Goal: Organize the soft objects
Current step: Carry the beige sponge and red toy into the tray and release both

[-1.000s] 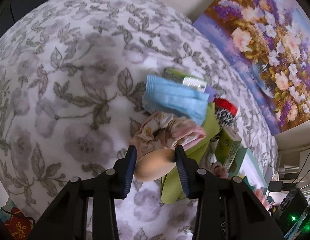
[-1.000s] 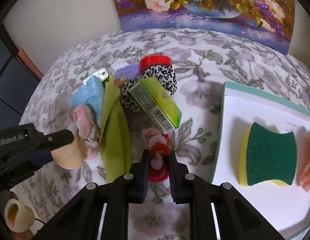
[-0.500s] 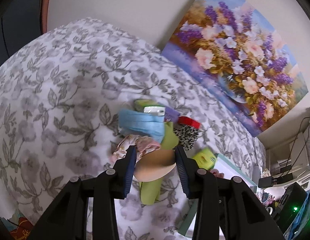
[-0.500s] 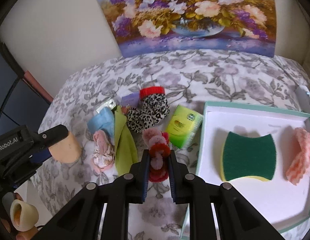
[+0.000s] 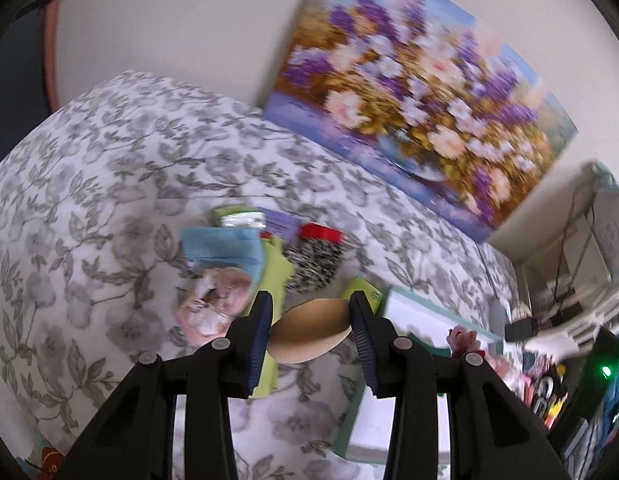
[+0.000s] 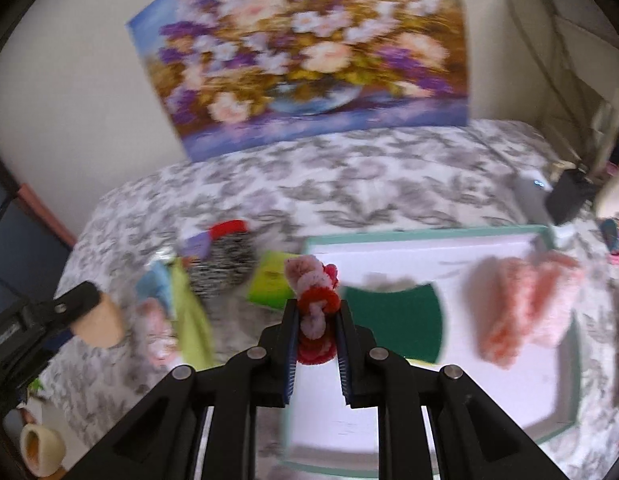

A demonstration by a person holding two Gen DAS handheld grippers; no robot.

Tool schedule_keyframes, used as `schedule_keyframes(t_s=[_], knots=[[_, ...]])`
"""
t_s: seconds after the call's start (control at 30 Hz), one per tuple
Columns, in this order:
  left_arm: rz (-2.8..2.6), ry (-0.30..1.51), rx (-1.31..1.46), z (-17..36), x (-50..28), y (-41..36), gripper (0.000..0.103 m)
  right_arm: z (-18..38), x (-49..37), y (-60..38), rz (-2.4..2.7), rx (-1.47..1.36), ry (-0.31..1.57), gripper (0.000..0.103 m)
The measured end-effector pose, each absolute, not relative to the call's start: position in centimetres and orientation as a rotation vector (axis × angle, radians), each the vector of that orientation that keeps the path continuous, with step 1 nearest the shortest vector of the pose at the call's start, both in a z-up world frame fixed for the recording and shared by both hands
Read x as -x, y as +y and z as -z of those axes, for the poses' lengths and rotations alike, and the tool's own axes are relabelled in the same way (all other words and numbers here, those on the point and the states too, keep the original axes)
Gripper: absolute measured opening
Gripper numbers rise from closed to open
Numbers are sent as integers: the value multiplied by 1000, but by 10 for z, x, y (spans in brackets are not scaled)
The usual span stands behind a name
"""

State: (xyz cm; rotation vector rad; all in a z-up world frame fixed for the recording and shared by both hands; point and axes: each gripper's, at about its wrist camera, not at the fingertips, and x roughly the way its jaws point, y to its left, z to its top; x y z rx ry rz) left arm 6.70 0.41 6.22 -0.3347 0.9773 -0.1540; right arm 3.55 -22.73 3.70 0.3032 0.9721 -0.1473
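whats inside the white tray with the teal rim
In the white tray lie a green scouring sponge and a pink fluffy cloth. The right gripper and its red-pink scrunchie cover part of the tray's near left side.

No words or numbers can be read here. The pictures are blurry. The green box (image 6: 270, 281) has a mark on its front, but it is too smeared to make out. The purple packet (image 5: 280, 222) has some print on it too, and that is also too fuzzy to read.
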Motion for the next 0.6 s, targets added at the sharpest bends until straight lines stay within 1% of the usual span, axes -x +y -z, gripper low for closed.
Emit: schedule_keyframes(t_s=[0.3, 0.6], knots=[[299, 1035, 205, -62, -57, -60, 42, 5, -16, -297, 347, -378, 1134, 18], [430, 1131, 59, -39, -33, -124, 42, 12, 6, -323, 424, -395, 1194, 18]])
